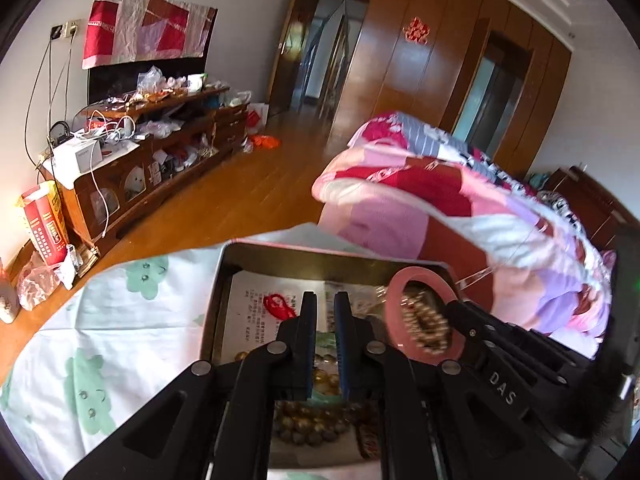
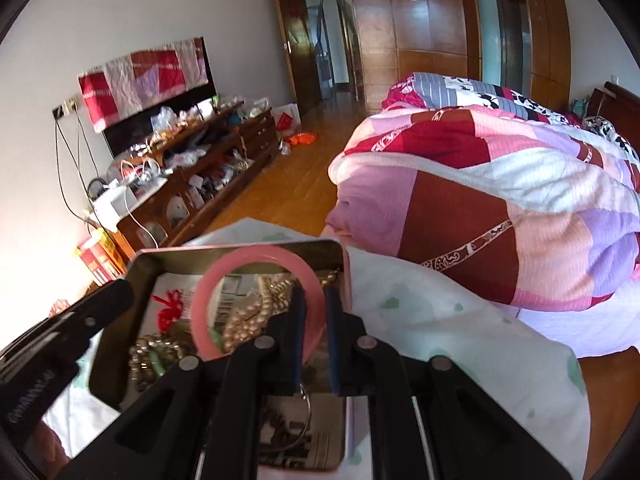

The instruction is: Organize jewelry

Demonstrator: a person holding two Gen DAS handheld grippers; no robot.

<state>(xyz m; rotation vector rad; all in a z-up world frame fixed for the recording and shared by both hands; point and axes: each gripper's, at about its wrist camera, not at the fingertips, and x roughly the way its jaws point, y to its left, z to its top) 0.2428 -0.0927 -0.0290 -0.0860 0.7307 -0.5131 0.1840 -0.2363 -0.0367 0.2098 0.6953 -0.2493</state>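
A metal tin point(image 1: 280, 254) point(image 2: 152, 258) sits on a white sheet with green prints. It holds bead bracelets point(image 1: 304, 424), a red knotted cord point(image 1: 278, 306) point(image 2: 170, 308) and a pearl strand point(image 2: 244, 320). My right gripper point(image 2: 316, 300) is shut on a pink bangle point(image 2: 256, 256) and holds it above the tin; the bangle also shows in the left wrist view point(image 1: 400, 284). My left gripper point(image 1: 325, 300) hovers over the tin with its jaws a narrow gap apart and nothing between them.
A folded pink, red and white quilt point(image 2: 500, 200) lies on the bed to the right of the tin. A cluttered wooden cabinet point(image 1: 160, 152) stands along the left wall across the wood floor. A metal ring point(image 2: 306, 408) lies in the tin's near part.
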